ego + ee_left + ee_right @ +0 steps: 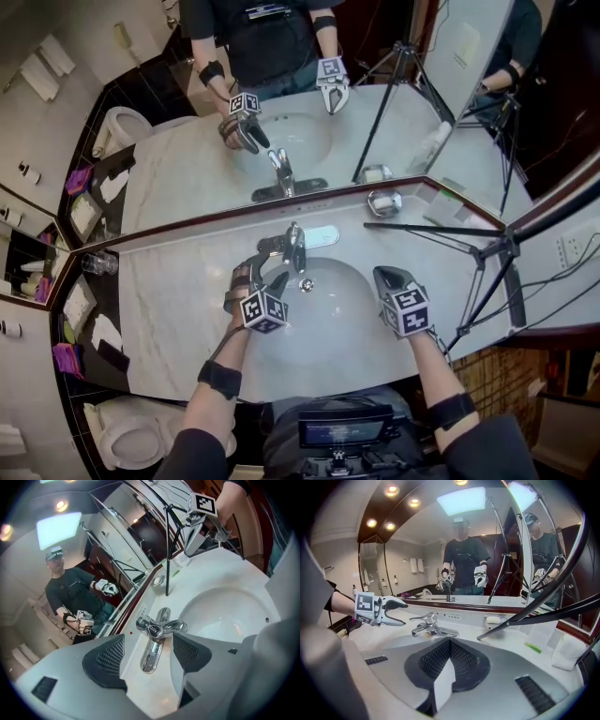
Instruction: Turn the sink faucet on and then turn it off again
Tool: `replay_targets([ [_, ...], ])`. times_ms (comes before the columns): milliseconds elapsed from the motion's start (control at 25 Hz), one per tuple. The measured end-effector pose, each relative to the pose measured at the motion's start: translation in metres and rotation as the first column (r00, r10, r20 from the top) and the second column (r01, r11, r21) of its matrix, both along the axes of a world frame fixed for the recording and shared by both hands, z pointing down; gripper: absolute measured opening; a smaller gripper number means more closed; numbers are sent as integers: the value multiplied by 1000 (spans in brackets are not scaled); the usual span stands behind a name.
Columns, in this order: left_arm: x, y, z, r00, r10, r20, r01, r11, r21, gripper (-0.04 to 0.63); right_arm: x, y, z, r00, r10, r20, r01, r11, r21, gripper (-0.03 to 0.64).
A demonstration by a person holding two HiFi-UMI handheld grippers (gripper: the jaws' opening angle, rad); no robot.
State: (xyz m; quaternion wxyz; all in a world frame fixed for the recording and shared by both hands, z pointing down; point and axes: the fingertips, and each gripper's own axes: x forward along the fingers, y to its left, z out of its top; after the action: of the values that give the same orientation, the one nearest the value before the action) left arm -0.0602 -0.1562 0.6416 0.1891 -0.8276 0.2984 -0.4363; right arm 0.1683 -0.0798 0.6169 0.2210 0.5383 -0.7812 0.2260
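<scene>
The chrome faucet [292, 247] stands at the back of the white sink basin [342, 314]. My left gripper [262, 276] hovers just in front of the faucet, a little to its left, jaws wide open and empty. In the left gripper view the faucet [157, 629] lies in the gap ahead of the open left gripper [147, 656], and neither of the pads [106, 660] touches it. My right gripper [383, 275] is shut on nothing over the basin's right rim. In the right gripper view its closed jaws [450, 660] point past the faucet [425, 625], with the left gripper [389, 611] to the faucet's left.
A black tripod [473, 246] leans over the counter at the right. A soap dish [384, 202] sits by the mirror, with a small card [321, 235] behind the faucet. Glasses [98, 264] stand at the counter's left end. A toilet [127, 439] lies at lower left.
</scene>
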Motion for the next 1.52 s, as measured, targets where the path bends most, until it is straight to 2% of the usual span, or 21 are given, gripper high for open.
replay_targets([
  [360,24,-27,28,998,39,41,-39,999,-1,325,27,13,18,999,41,-30,-42,998,-39,18],
  [520,31,-36,31,999,25,33,-25,1000,-1,284,33,14,23,998,55,-33,-56,997,-47,17],
  [680,35,-42,31,1000,14,22,-14,1000,7,276,35,13,24,997,64,-30,-66,997,-50,17],
  [760,37,-45,26,1000,10,13,-10,1000,21,232,36,13,24,997,67,-29,-68,996,-54,18],
  [1240,41,-48,24,1000,18,4,-18,1000,-8,225,25,3,29,999,50,-9,-51,997,-60,18],
  [1400,42,-54,17,1000,-5,-25,5,1000,-3,212,23,0,27,999,46,-6,-46,997,-56,18],
  [1520,48,-65,7,1000,18,-20,-18,1000,-4,209,24,-1,27,999,49,-7,-49,997,-55,18],
])
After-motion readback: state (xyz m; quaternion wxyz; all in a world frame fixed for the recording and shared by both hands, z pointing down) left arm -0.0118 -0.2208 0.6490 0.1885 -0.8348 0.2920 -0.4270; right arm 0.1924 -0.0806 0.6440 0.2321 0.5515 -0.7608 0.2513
